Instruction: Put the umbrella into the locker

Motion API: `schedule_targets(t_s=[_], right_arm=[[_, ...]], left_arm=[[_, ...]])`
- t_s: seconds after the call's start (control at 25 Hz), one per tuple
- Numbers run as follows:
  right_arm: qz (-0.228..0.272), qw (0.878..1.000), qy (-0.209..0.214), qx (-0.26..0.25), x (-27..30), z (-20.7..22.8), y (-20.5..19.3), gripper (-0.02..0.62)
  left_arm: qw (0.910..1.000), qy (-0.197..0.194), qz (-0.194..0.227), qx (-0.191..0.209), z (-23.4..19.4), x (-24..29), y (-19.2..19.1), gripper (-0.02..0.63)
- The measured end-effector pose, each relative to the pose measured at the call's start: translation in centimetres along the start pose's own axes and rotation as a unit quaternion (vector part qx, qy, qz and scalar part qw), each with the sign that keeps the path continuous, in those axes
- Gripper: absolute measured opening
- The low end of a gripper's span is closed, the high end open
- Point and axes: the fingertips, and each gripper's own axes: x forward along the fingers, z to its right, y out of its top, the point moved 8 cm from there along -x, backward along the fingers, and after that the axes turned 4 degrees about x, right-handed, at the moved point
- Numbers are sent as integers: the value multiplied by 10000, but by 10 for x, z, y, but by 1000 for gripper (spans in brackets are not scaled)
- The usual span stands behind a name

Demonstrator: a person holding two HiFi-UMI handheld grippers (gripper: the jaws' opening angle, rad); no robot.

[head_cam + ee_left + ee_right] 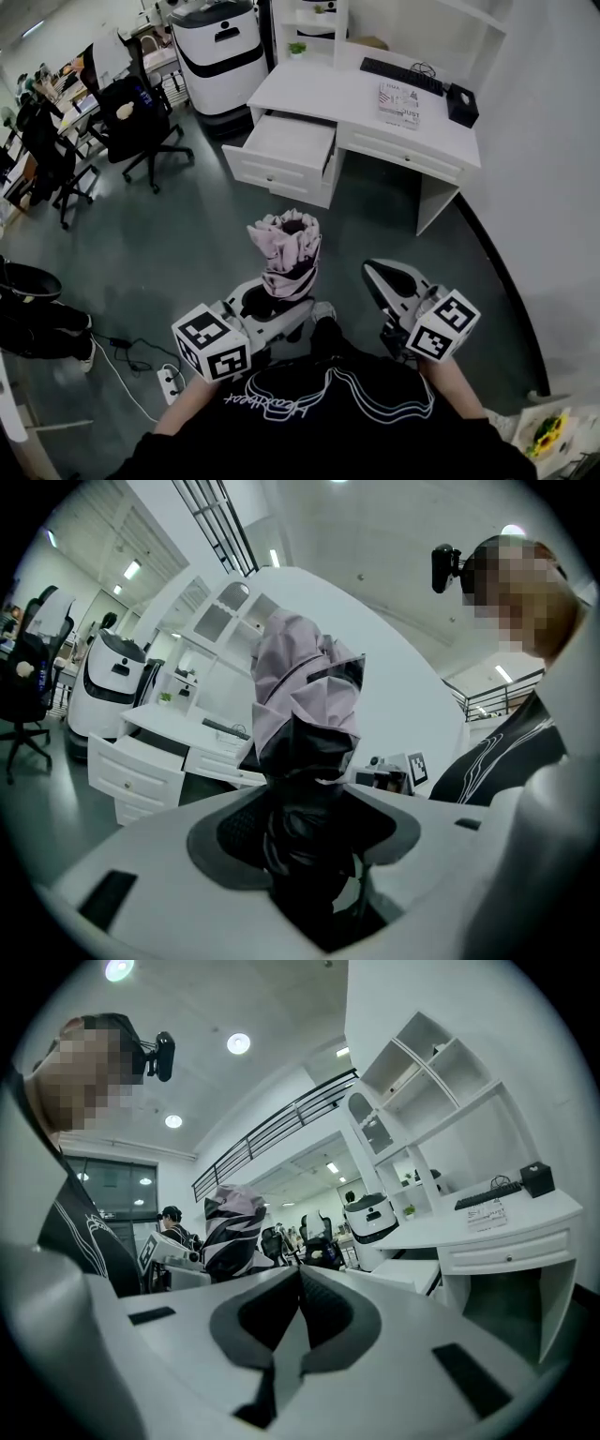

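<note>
Head view shows the folded umbrella (286, 255), pink canopy over a dark lower part, standing nearly upright in front of the person and well short of the furniture. The left gripper (270, 307) has it by the dark lower part. In the left gripper view the jaws stand fairly wide with their pads pressed on the bunched fabric, and most of the umbrella's length rises above the grip. The right gripper (377, 274) hangs just to the right of it, jaws closed together on nothing.

Farther off is a white desk (347, 94) with its drawer (291, 150) pulled out toward the near side. No other open compartment shows, so this drawer is probably the target.

The step in hand looks like the carry. The load sits high above the pads, so it could tip or slip through loose fabric if swung. It is best moved steadily, with the squeeze firm. Near the drawer, tilt the umbrella toward level so it goes in lengthwise, not end first. The free right gripper can steady the pink end or hold the drawer front. Only open the left jaws once the umbrella rests on the drawer floor.
</note>
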Motion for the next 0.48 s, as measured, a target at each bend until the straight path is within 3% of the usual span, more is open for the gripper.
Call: schedule_targets(t_s=[0.48], right_arm=[[-229, 9991, 170, 307, 91, 137, 56, 3]], left_arm=[[9993, 259, -178, -198, -116, 99, 60, 229]])
